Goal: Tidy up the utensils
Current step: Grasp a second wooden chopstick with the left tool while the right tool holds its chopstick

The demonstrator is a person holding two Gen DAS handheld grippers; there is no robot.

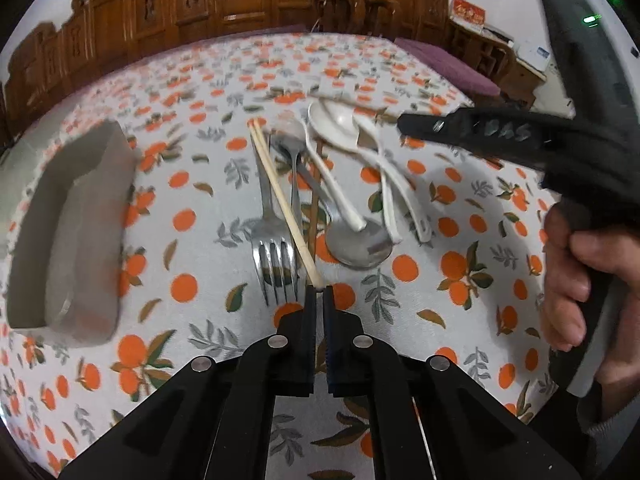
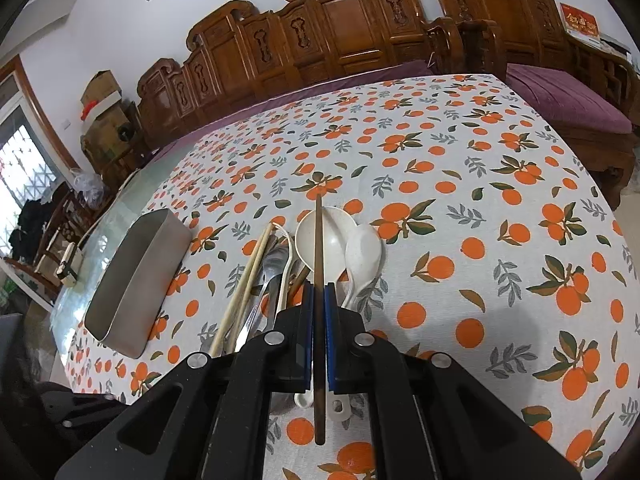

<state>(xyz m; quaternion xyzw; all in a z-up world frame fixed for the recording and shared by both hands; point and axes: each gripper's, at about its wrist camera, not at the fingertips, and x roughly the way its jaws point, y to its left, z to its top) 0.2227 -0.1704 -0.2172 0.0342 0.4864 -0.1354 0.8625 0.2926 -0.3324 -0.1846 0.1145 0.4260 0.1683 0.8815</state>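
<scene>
Left tongs (image 1: 319, 289) were closed on the near end of the pale bamboo chopsticks (image 1: 280, 196), the two sticks running away from the tips and slightly left across the pile. No earlier state recorded here

Right tongs (image 2: 319, 286) were closed on a dark brown chopstick (image 2: 319, 264); the stick passed between the pads, its far end lying over the large white spoon (image 2: 322, 242) and its near end sticking out behind the tips

Utensil pile lay on the surface (image 2: 480, 184), covered by an orange-print cloth, directly ahead of both tongs:
- metal fork (image 1: 272, 248), tines toward the left tongs, just left of their tips, partly under the pale chopsticks
- metal spoon (image 1: 358, 246), bowl just right of and beyond the left tips
- large white spoon and a smaller white spoon (image 2: 362, 256) side by side, handles crossing the metal spoon's bowl; the smaller one sat just right of the right tongs' tips
- pale chopsticks seen from the right wrist left of the right tongs, angled across the metal handles

Grey metal container (image 1: 68, 236) sat on the surface, well left of both tongs, open top showing; contents could not be made out

The person's hand (image 1: 568, 276) gripped the right tool's handle, to the right of the left tongs
</scene>
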